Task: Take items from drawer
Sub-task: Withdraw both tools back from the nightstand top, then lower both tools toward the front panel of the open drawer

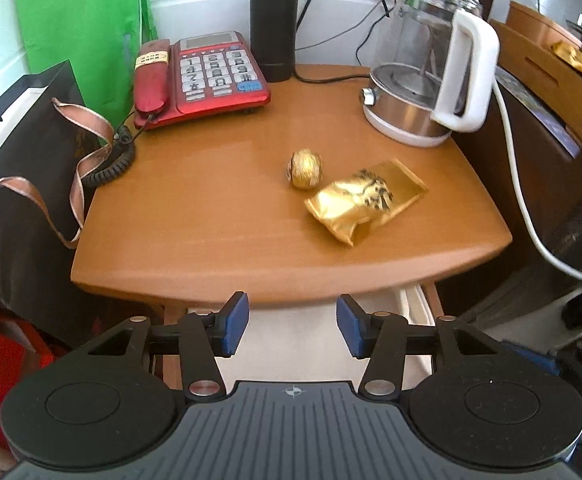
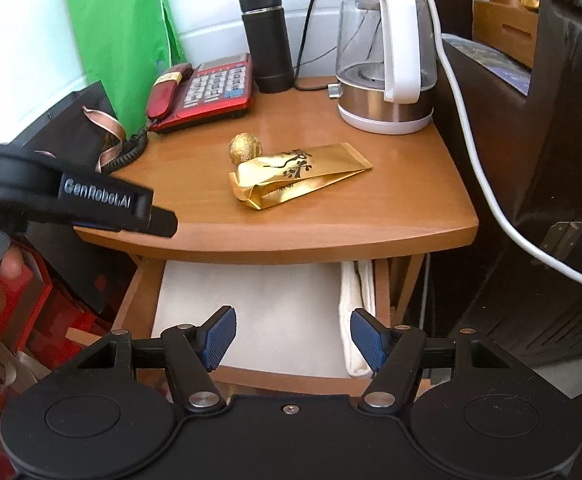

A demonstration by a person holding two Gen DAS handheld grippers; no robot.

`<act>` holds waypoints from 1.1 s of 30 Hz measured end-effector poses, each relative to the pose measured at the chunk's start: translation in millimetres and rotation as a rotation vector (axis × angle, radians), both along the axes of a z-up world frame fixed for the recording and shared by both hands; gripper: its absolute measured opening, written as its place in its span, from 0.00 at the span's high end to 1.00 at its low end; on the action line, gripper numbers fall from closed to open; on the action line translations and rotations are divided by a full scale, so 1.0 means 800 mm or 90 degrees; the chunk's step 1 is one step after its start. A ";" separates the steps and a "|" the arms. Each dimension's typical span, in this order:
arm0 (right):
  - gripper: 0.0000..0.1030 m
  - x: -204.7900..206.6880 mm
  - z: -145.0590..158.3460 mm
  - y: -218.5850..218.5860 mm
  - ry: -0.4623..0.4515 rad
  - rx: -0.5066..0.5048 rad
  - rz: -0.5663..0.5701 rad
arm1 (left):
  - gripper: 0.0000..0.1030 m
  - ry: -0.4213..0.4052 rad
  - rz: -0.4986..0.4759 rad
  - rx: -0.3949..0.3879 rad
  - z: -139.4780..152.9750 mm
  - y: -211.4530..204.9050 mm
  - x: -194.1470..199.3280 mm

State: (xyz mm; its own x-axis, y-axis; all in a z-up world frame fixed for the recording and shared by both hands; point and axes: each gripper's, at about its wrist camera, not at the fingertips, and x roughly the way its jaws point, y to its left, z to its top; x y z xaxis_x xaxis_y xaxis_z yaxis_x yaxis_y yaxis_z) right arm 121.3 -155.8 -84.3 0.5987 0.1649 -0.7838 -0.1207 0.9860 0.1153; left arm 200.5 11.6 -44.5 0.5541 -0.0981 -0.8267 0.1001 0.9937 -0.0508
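Risk lies chiefly with the open drawer (image 2: 251, 312), seen in the lower middle of the right wrist view. Its front edge projects below the counter (image 2: 371, 220), and it could be struck by either gripper if a descent is made carelessly. A folded white cloth (image 2: 357, 312) stands against the drawer's right wall; it is soft and could be snagged and dragged out unintentionally. Apart from the cloth and a pale liner, nothing else can be made out in the drawer.

Two items lie on the counter, in the centre of both views: a gold pouch (image 2: 299, 176) of crinkled, glossy foil, flat and oblong, and a gold ball (image 2: 245, 148), round and foil-wrapped. The two appear to touch or nearly so. The ball could be set rolling by any nudge on the smooth, varnished wood.

On the left gripper (image 1: 292, 326) the jaws are released, with nothing between them. On the right gripper (image 2: 293, 338) the jaws are likewise released and empty.
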 end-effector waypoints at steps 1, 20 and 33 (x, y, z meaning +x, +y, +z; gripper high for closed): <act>0.40 -0.002 0.000 0.000 0.000 -0.003 0.000 | 0.49 0.001 0.000 0.001 -0.001 0.000 -0.004; 0.40 -0.045 -0.005 0.008 0.016 -0.036 0.010 | 0.49 0.021 0.001 0.041 -0.014 -0.003 -0.081; 0.39 -0.066 -0.011 0.016 0.028 -0.036 0.020 | 0.48 0.040 0.017 0.050 -0.026 0.003 -0.110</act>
State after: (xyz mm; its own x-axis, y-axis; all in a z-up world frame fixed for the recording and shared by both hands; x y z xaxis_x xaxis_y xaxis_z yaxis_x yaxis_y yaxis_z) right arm 68.6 -143.0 -92.8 0.5589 0.1374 -0.8178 -0.1473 0.9869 0.0652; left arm 112.6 14.3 -65.1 0.5021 -0.0179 -0.8646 0.0723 0.9972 0.0213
